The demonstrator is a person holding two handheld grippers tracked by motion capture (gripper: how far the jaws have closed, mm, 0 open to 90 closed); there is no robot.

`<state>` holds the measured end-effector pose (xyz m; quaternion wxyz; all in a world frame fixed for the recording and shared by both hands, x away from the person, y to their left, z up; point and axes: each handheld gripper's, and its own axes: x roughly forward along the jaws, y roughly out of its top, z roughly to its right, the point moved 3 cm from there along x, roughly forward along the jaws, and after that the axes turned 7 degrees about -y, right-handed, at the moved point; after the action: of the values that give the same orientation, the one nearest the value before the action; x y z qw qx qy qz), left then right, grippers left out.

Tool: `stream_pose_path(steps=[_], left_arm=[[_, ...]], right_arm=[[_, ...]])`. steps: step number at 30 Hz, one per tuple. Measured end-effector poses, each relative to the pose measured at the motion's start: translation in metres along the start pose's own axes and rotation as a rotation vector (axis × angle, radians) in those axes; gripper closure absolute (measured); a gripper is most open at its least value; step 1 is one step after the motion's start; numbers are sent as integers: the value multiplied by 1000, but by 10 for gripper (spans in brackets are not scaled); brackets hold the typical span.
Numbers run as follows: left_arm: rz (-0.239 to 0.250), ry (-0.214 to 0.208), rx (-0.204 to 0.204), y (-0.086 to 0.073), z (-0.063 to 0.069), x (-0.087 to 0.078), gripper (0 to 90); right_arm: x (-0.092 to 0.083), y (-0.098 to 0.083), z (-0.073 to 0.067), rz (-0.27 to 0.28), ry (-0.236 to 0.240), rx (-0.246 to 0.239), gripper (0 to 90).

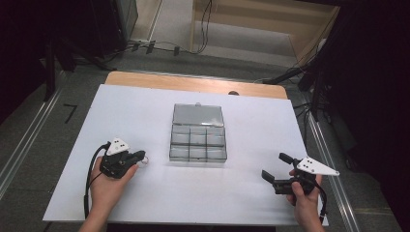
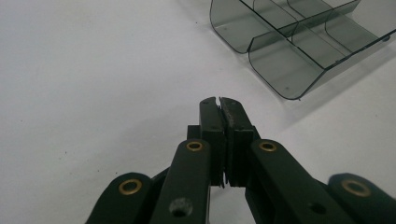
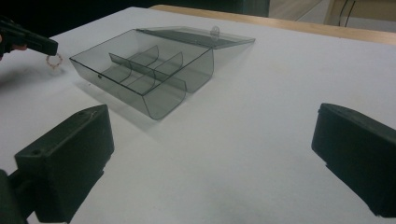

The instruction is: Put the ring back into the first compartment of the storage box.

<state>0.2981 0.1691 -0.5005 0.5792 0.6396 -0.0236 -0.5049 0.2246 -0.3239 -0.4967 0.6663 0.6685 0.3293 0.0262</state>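
White-topped wooden table, grey floor, black cables, dark surroundings

White sheet covers a wooden table, bare wood strip along the far edge. Black cables on the grey floor beyond. Light wood panel behind them.

no words, labels, brands or numbers can be read anywhere: not on the clear box, the white counter, or either claw.
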Motion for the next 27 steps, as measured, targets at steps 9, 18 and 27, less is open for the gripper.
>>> stream_pose_path(steps=[9,18,27], left_arm=[[12,-12,6,5,3,-1,880],[21,-27,8,9,7,-1,880],[21,-41,13,15,10,1,880]], right_arm=[[0,0,1,1,-3,-1,0],[0,0,1,3,-5,-3,0],[-1,0,2,6,-13,5,0]])
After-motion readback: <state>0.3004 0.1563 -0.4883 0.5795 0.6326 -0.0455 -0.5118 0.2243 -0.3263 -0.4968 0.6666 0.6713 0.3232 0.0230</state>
